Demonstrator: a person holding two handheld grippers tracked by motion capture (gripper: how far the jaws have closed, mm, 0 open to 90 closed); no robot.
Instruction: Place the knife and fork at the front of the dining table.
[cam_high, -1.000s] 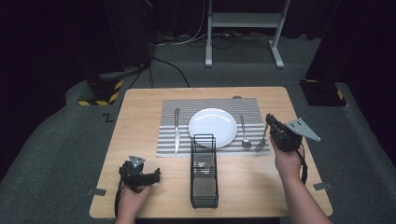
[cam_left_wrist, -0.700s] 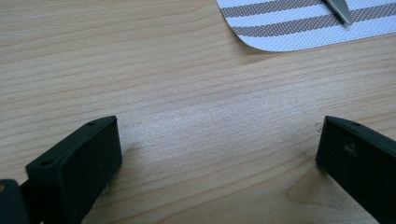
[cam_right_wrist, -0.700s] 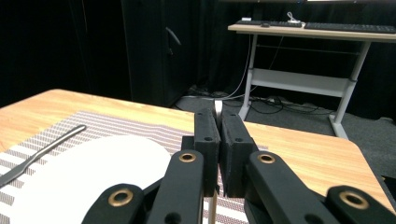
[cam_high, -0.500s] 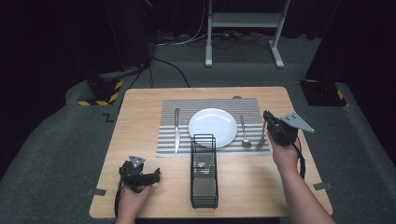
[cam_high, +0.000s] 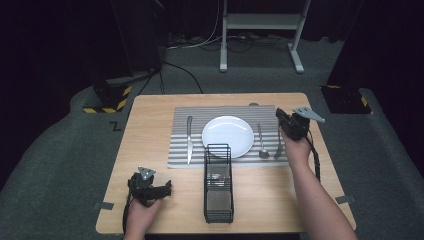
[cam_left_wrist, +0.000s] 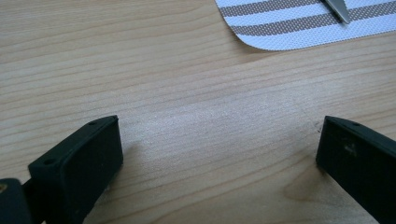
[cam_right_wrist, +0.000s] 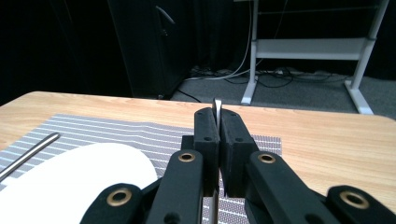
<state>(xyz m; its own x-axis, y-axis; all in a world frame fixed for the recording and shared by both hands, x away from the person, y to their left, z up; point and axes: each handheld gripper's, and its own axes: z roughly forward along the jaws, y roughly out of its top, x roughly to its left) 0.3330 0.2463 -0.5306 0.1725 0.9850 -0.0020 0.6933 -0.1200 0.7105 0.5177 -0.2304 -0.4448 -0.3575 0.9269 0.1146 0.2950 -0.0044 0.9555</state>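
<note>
A white plate (cam_high: 227, 135) sits on a striped placemat (cam_high: 220, 112), with a knife (cam_high: 189, 140) to its left and a spoon (cam_high: 261, 142) to its right. My right gripper (cam_high: 282, 117) hovers over the mat's right edge, shut on the handle of a thin metal utensil (cam_high: 278, 146) that hangs toward the mat beside the spoon. In the right gripper view the jaws (cam_right_wrist: 217, 121) pinch that handle (cam_right_wrist: 216, 103), and the plate (cam_right_wrist: 84, 177) lies low on the left. My left gripper (cam_high: 167, 187) rests at the front left, open (cam_left_wrist: 219, 154) over bare wood.
A black wire caddy (cam_high: 218, 190) stands in front of the plate near the table's front edge. The knife's tip (cam_left_wrist: 337, 8) and the mat's corner (cam_left_wrist: 280, 32) lie just beyond the left gripper. A metal stand (cam_high: 260, 30) and cables are on the floor behind the table.
My right gripper has moved away from the person and a little left, along the mat's right edge, carrying the utensil. The left gripper has stayed put.
</note>
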